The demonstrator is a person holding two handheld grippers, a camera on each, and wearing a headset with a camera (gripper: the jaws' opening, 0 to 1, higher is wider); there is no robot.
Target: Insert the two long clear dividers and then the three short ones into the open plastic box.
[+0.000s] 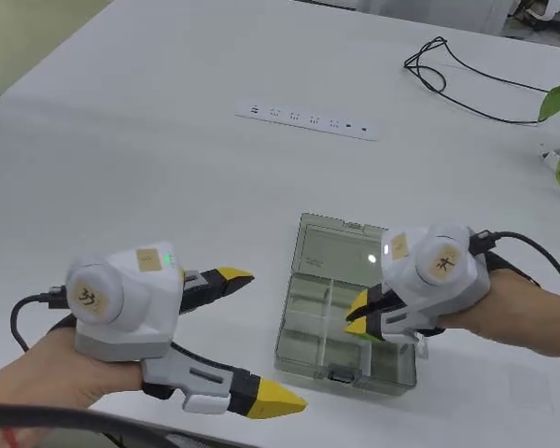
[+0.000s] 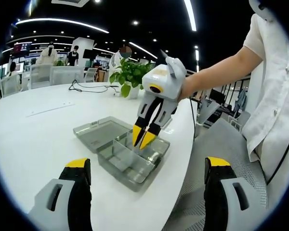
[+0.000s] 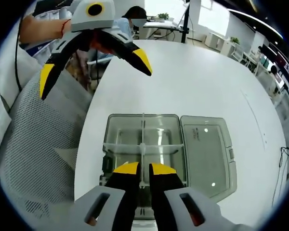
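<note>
The open clear greyish plastic box [image 1: 287, 315] sits close to the near edge of the white tabletop [image 1: 168, 140], with its lid laid flat toward the far edge. My right hand-held gripper [image 1: 357, 315] hangs over the right part of the box, tips pointing down into it. Its 2 jaws are almost together. I cannot tell if a thin clear piece is pinched between them.

In the right gripper view 1 clear divider [image 3: 143, 129] already stands parallel to the hinge side, in line with my jaws, and another clear divider [image 3: 123, 146] crosses it.

My left hand-held gripper [image 1: 273, 340] waits just left of the box with its jaws wide apart and nothing in them. I judge the right one is nearer for the coming move, which should go straight down along that long line.
</note>
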